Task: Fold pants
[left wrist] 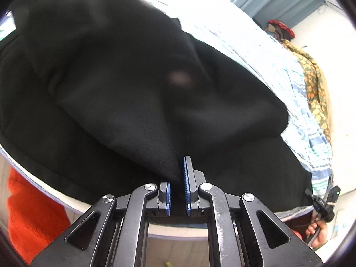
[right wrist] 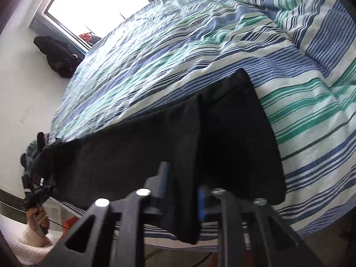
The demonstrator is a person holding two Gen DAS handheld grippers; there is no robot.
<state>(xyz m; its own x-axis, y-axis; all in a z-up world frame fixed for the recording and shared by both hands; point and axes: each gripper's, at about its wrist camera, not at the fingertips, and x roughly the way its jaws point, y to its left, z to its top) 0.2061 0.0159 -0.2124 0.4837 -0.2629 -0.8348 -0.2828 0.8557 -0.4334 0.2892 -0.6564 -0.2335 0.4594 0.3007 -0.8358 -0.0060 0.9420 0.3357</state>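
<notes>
Black woven cloth, the pair of black fabric pants (left wrist: 124,84), fills the left wrist view and lies along the lower centre of the right wrist view (right wrist: 233,138) on the bed with the blue, green and white striped cover (right wrist: 222,33). Left gripper (left wrist: 178,191): blue-padded fingers (left wrist: 186,184) narrowed onto a raised fold of the pants. Right gripper (right wrist: 181,191): fingers clamped on a hanging edge of the pants at the bed's near side. Upper left of the right wrist view: a bright window (right wrist: 93,6).
</notes>
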